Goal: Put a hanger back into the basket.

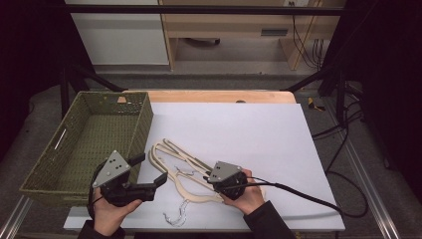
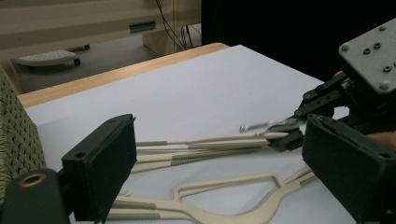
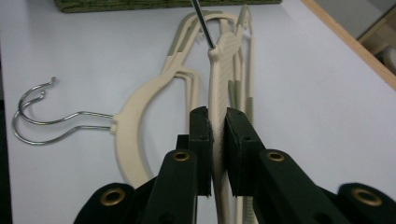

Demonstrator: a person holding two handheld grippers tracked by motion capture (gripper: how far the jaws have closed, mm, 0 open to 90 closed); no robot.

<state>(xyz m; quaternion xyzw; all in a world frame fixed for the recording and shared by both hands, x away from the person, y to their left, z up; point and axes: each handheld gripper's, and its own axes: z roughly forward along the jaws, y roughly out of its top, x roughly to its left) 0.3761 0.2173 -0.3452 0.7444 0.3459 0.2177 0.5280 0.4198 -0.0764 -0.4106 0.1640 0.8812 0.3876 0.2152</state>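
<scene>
Cream plastic hangers with wire hooks [image 1: 184,177] lie in a loose pile on the white worktop [image 1: 249,134] — just beside the green woven basket [image 1: 79,144]. My right gripper [image 3: 218,135] pinches one hanger's arm; my left gripper [image 1: 152,169] hovers near them — spread wide, holding nothing.

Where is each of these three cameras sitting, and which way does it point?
High view: above the table's near edge, looking forward and down on basket, hangers; both hands and claws show.
Left gripper view: on the left claw, facing across the hangers; its open jaws show, right claw beyond.
Right gripper view: on the right claw, looking along the clamped hanger.
All three show the cream hangers.
</scene>
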